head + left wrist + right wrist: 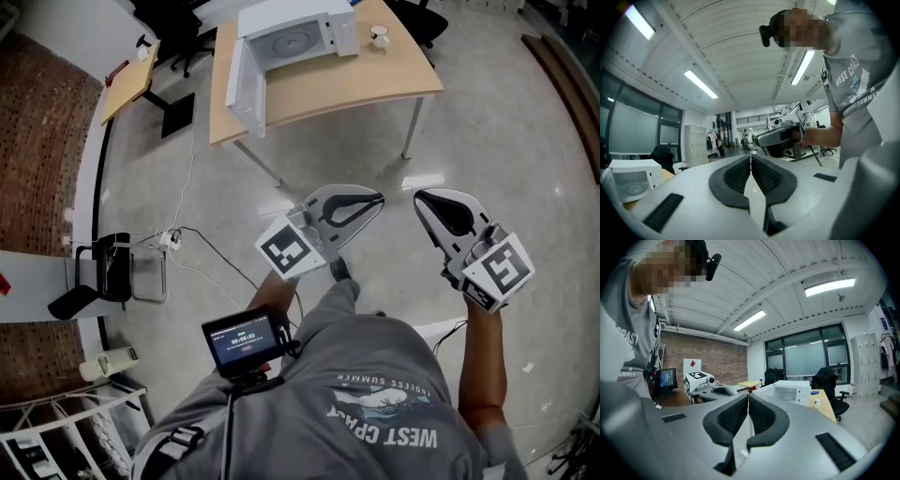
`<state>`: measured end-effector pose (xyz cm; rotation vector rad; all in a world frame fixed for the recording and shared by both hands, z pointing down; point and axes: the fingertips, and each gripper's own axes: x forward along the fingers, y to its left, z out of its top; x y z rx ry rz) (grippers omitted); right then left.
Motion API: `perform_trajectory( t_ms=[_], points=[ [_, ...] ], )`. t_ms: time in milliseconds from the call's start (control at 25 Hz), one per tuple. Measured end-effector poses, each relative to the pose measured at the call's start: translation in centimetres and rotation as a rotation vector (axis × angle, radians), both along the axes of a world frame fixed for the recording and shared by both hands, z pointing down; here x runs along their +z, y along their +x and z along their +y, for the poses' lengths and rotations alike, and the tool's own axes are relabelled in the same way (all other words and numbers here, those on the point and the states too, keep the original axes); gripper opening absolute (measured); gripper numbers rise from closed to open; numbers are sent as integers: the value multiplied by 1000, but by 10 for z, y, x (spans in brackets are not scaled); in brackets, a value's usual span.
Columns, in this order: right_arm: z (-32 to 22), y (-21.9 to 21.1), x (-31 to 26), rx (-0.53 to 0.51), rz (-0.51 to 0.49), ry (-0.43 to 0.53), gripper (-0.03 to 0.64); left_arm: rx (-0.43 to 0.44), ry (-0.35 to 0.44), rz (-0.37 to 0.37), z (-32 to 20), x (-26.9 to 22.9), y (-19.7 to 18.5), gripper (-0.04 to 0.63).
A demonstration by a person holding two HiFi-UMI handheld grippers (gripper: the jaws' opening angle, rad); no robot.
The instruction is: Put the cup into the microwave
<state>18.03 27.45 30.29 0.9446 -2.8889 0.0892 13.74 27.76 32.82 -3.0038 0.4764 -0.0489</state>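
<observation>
We are holding the left hand-held gripper (373, 200) and the right hand-held gripper (422, 197) out in front of us. In each gripper's own view the ribbed pads are pressing together with nothing between them, so both the left (750, 157) and the right (748, 397) are closed and empty.

Beyond them is bare floor, and well apart from us the table (394, 80) is carrying the microwave (295, 39) with its door (246, 92) swung open to the left. The cup (379, 37) is standing on the table just beside the microwave's right side.

We are judging that the task is at its very start, with the approach to the table not yet made. The next move is calling for us to walk up to the table, spread the jaws of one hand-held gripper, probably the right since the cup is on that side, close on the cup and carry it round into the open cavity.

The cup is showing very small, in the right gripper view (817, 403) too, so we are not making out which way its handle is pointing or whether it is holding anything. The left gripper view is catching only the microwave (630, 180) at its edge, not the cup.
</observation>
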Motion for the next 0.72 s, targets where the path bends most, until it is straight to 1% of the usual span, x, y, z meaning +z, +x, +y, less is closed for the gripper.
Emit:
perform_trajectory(
  t_ms=[120, 400, 560, 720],
  points=[
    [-40, -7, 0, 22, 2, -4, 18, 14, 13, -8, -39, -1, -8, 28],
    [-131, -32, 1, 63, 2, -3, 18, 44, 17, 6, -127, -5, -35, 28],
    [-177, -42, -2, 79, -9, 0, 18, 42, 26, -4, -172, -2, -46, 26],
    [-217, -44, 10, 60, -2, -4, 18, 24, 27, -4, -213, 2, -50, 28]
  ],
)
